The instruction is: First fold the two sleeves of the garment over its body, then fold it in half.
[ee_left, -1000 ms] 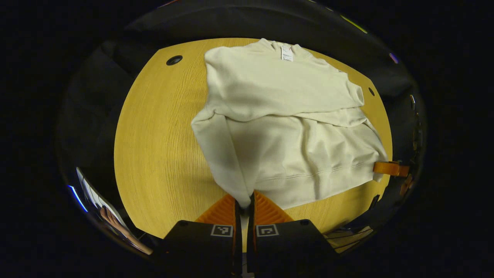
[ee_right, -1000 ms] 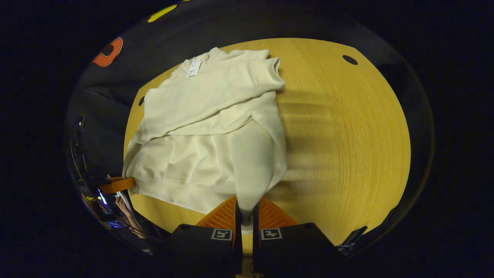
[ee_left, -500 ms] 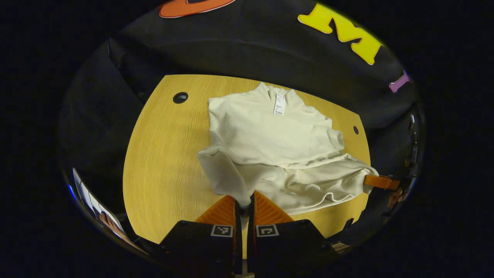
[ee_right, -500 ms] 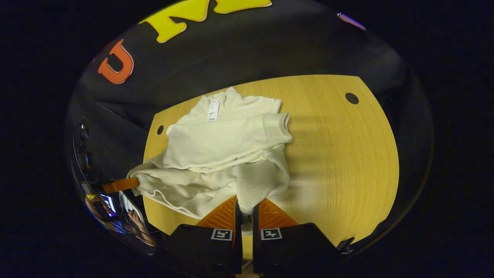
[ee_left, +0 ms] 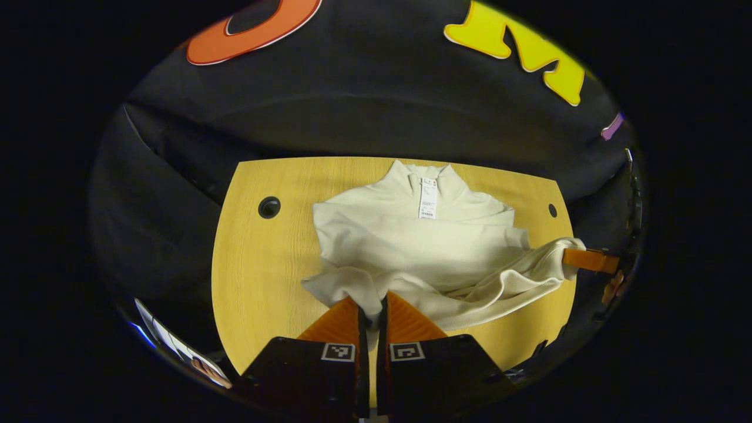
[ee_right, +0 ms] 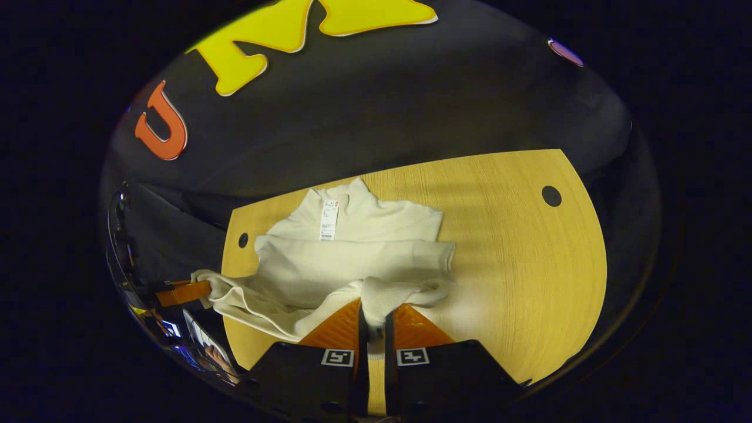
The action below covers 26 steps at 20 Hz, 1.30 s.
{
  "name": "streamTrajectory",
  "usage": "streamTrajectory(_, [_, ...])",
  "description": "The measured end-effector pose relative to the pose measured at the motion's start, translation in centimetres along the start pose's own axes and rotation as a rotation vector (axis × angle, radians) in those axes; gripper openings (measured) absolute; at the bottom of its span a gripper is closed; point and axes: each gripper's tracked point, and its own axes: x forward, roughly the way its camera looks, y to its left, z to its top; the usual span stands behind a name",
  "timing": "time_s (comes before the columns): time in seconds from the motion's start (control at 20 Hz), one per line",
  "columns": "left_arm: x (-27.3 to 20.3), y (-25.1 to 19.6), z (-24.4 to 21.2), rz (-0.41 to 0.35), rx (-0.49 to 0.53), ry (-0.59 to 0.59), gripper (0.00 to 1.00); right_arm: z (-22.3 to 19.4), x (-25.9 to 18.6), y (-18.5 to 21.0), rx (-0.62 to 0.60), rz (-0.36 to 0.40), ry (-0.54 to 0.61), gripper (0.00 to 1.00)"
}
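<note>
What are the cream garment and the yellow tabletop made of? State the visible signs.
The cream garment looks like a thick, matte knit, probably cotton fleece: it drapes in soft rounded folds and has ribbed hem bands. The yellow tabletop looks like wood or wood-grain laminate with a smooth, low-sheen finish; fine parallel grain lines run across it.

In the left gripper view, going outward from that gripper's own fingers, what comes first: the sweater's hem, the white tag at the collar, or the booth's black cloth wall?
1. The hem, pinched right at the left gripper.
2. The white tag, farther up at the sweater's collar, near the table's far edge.
3. The black cloth wall, behind the table.
</note>
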Motion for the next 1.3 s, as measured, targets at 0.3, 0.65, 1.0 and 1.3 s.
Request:
streamTrajectory(0.3, [5.7, 1.0, 3.6, 0.016, -0.025, -0.093, 0.07, 1.7, 5.0, -0.3, 0.1, -0.002, -0.035, 0.11])
streamTrajectory(0.65, [11.6, 1.0, 9.0, 0.022, 0.077, -0.179, 0.08, 4.5, 8.4, -1.2, 0.133, -0.033, -0.154, 0.12])
streamTrajectory(1.0, [13.9, 0.2, 11.7, -0.012, 0.033, -0.314, 0.22, 5.0, 9.6, -1.9, 0.142, -0.064, -0.222, 0.14])
streamTrajectory(1.3, [15.2, 1.6, 12.6, -0.014, -0.087, -0.41, 0.92, 7.7, 9.8, -2.4, 0.081, -0.028, -0.353, 0.4])
